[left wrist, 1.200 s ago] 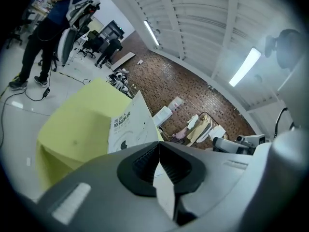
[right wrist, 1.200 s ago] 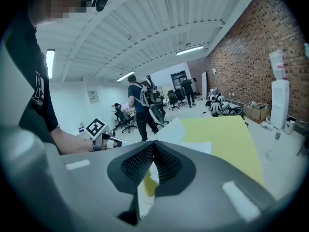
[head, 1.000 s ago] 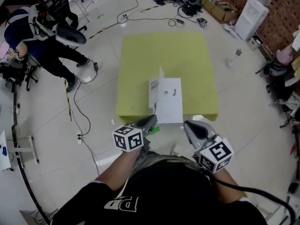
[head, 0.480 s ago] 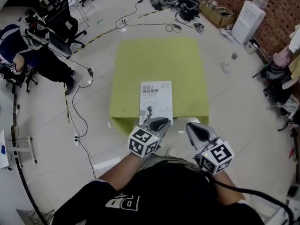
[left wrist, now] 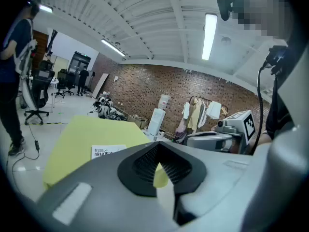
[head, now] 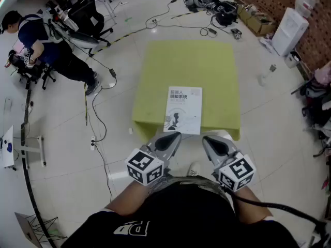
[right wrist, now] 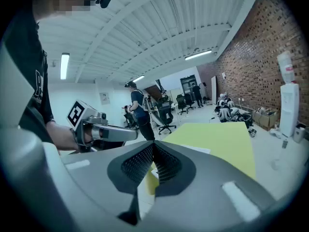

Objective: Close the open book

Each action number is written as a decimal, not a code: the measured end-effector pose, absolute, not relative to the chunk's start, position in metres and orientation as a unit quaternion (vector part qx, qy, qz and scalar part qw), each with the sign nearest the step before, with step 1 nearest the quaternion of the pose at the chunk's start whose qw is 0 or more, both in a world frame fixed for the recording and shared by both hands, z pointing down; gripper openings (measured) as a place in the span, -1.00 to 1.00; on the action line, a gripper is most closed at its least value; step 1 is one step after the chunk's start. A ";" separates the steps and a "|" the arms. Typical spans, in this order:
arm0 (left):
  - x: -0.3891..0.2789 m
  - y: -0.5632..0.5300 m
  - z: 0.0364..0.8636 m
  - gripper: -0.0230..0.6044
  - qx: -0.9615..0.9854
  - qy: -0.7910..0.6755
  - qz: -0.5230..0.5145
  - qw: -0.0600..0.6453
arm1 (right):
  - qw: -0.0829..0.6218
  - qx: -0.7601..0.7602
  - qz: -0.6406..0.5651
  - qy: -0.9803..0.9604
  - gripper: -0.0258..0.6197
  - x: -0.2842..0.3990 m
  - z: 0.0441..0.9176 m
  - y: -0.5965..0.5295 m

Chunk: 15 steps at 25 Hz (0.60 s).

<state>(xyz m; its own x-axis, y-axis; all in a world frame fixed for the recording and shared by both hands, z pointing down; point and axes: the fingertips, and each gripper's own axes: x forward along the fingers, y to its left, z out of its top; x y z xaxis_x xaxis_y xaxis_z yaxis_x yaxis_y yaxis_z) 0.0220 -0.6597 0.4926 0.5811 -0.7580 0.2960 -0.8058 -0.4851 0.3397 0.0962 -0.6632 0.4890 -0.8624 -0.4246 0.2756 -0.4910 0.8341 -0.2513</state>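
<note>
The book [head: 183, 110] lies flat and closed, white cover up, at the near edge of the yellow-green table [head: 191, 66]. Both grippers are held just short of that edge, in front of the person's body. My left gripper [head: 169, 139] points at the book's near left corner and touches nothing, its jaws together. My right gripper [head: 209, 142] hangs to the right of it, jaws together and empty. The left gripper view shows the book [left wrist: 108, 152] beyond the closed left gripper [left wrist: 157, 146]. In the right gripper view the book [right wrist: 195, 149] is a white strip past the closed right gripper [right wrist: 152, 146].
A seated person [head: 44, 43] with office chairs is at the far left. Cables [head: 98, 133] run over the floor left of the table. A water dispenser [head: 289, 29], boxes and bags stand at the back right. A white stand [head: 10, 143] is at the left edge.
A second ago the book's cover stood half raised; it now lies shut and flat. The left gripper came up to the book's edge and has drawn back a little; the right barely moved.
</note>
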 end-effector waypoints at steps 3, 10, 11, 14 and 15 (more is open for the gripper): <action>-0.005 -0.645 0.490 -0.90 0.853 -0.467 0.058 0.225 | 0.098 0.248 0.160 -0.950 -0.90 0.084 0.485 -0.662; -0.072 -0.614 0.473 -0.91 0.847 -0.483 0.043 0.218 | 0.088 0.284 0.164 -0.940 -0.90 0.051 0.477 -0.633; -0.081 -0.610 0.469 -0.90 0.849 -0.482 0.041 0.214 | 0.089 0.287 0.168 -0.939 -0.90 0.043 0.477 -0.626; -0.104 -0.596 0.459 -0.91 0.858 -0.473 0.034 0.200 | 0.089 0.297 0.165 -0.936 -0.90 0.019 0.476 -0.605; -0.110 -0.591 0.456 -0.90 0.862 -0.466 0.032 0.196 | 0.087 0.301 0.163 -0.935 -0.90 0.011 0.475 -0.598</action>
